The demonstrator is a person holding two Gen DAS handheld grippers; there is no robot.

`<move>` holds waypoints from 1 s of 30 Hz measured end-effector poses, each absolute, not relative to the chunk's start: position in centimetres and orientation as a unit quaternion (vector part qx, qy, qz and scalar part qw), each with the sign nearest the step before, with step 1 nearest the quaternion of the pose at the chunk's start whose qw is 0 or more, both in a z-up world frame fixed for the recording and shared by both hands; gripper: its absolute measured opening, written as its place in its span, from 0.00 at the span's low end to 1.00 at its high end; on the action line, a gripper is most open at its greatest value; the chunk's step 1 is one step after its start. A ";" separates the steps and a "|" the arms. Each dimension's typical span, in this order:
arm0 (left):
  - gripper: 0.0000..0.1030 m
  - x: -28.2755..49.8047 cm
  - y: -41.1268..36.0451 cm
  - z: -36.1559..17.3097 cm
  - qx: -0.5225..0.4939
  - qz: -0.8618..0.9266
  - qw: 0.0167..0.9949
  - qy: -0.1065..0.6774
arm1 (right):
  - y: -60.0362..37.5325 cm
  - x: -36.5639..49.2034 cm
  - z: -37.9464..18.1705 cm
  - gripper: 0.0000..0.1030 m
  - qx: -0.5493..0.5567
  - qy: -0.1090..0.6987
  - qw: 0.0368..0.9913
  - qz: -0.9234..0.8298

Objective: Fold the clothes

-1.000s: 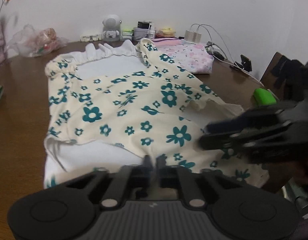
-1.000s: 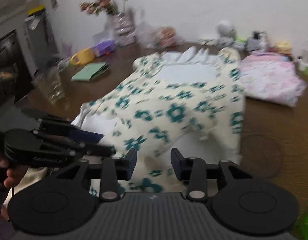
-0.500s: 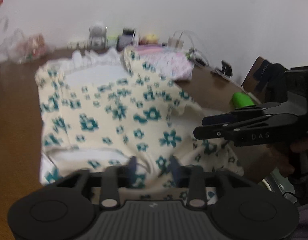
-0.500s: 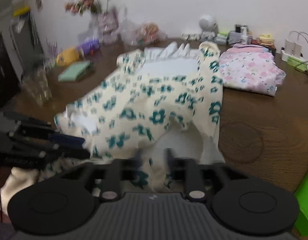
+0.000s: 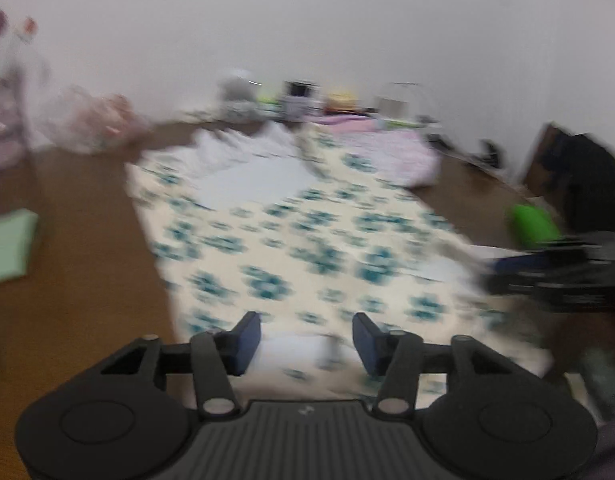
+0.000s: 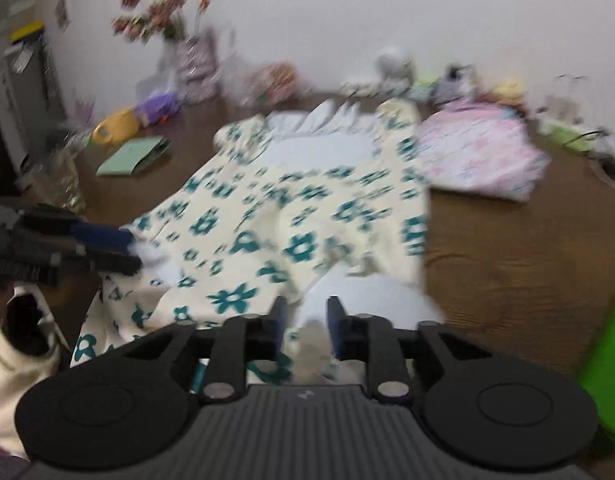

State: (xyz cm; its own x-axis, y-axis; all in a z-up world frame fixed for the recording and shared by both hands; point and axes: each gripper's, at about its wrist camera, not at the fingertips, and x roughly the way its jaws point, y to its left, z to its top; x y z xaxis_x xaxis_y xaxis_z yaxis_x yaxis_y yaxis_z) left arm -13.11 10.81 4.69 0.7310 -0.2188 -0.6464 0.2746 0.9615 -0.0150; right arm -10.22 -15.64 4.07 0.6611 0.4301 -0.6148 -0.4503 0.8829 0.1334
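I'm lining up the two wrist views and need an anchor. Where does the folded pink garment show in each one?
Left wrist view: the folded pink garment lies upper right of centre, beyond the far right corner of the floral garment.
Right wrist view: it lies at upper right, on the brown table, right of the floral garment.
Shared landmark: the floral garment's white ruffled edge.

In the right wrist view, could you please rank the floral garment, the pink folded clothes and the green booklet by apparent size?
1. floral garment, clearly largest
2. pink folded clothes
3. green booklet, smallest
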 end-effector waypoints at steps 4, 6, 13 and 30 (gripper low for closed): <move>0.49 -12.5 10.7 3.2 0.044 -0.069 0.936 0.343 | -17.1 -11.0 3.4 0.48 -0.018 0.331 0.921 0.202; 0.49 -12.3 10.6 2.4 0.042 -0.038 0.938 0.343 | -17.5 -10.8 2.8 0.49 -0.020 0.330 0.925 0.185; 0.05 -12.7 9.2 1.0 0.049 0.021 0.939 0.341 | -17.2 -11.0 0.7 0.22 -0.030 0.325 0.926 0.192; 0.45 -4.8 13.1 4.9 -0.011 0.036 0.941 0.336 | -19.0 -11.8 3.1 0.27 -0.036 0.316 0.932 0.173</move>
State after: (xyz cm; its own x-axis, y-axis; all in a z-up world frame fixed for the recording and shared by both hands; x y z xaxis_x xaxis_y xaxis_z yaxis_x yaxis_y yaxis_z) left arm -4.78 13.13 4.87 0.7710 0.0601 -0.6340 -0.0748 0.9972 0.0036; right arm -11.80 -18.96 3.11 0.7398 0.3001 -0.6021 -0.3456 0.9374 0.0427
